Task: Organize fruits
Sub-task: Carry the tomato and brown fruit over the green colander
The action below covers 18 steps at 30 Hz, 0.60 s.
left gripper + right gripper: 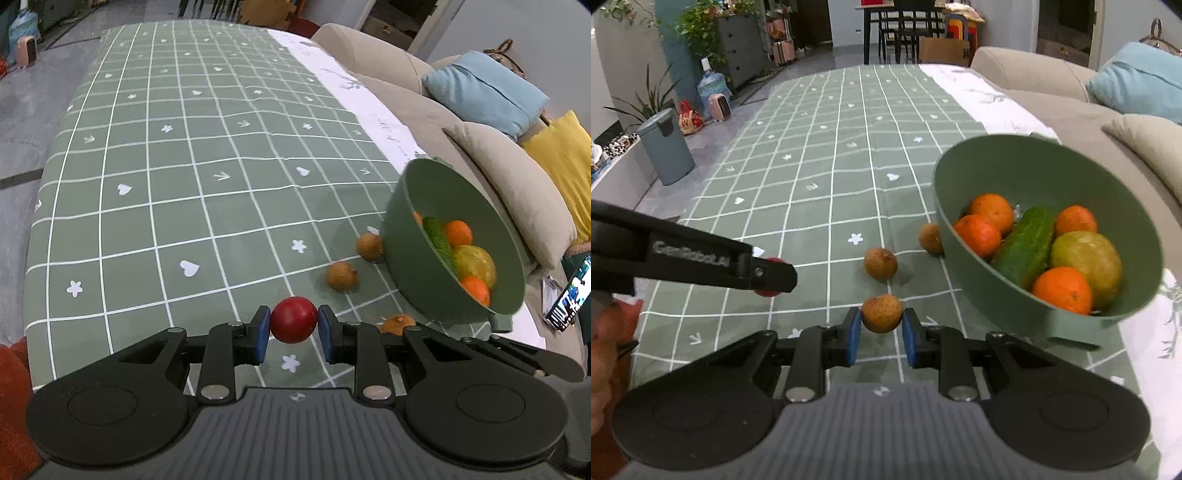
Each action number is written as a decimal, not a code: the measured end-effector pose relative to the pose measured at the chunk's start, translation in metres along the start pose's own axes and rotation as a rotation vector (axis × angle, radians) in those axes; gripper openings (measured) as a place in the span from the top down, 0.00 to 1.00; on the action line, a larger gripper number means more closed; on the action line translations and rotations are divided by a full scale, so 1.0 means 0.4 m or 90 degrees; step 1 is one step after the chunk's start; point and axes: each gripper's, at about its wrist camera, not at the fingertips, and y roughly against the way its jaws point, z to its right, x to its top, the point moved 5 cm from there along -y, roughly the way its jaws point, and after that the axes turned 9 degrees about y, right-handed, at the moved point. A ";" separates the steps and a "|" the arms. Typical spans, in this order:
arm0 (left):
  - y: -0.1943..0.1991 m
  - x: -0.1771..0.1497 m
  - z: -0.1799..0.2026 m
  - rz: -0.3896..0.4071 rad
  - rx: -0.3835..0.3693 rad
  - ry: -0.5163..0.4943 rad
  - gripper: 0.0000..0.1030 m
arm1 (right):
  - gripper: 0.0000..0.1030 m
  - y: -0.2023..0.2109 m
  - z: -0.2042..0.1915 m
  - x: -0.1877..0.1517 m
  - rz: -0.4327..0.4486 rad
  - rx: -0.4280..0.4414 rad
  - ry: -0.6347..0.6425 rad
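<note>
My left gripper (294, 325) is shut on a small red fruit (294, 319), held just above the green checked tablecloth (177, 184). It also shows in the right wrist view (772, 275) at the left. My right gripper (881, 325) is shut on a brown longan (881, 313). Two more longans (881, 263) (931, 238) lie on the cloth beside a green bowl (960, 177). The bowl holds several oranges (1062, 290), a cucumber (1025, 247) and a mango (1087, 260). In the left wrist view the bowl (402, 221) is at the right, with longans (341, 276) (369, 246) next to it.
A beige sofa (517, 177) with blue (484, 88) and yellow (565, 158) cushions runs along the right edge. A phone (569, 295) lies at the far right. A grey bin (666, 147), plants and a water jug stand on the floor at the left.
</note>
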 end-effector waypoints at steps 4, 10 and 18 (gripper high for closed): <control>0.022 -0.004 0.035 0.006 -0.007 -0.017 0.70 | 0.81 0.066 0.021 0.012 0.037 -0.001 -0.004; 0.045 0.005 0.102 0.021 -0.021 -0.045 0.70 | 0.81 0.153 0.061 0.026 0.094 -0.031 0.005; 0.039 0.042 0.225 0.038 -0.042 -0.104 0.70 | 0.81 0.203 0.168 0.031 0.124 -0.088 -0.040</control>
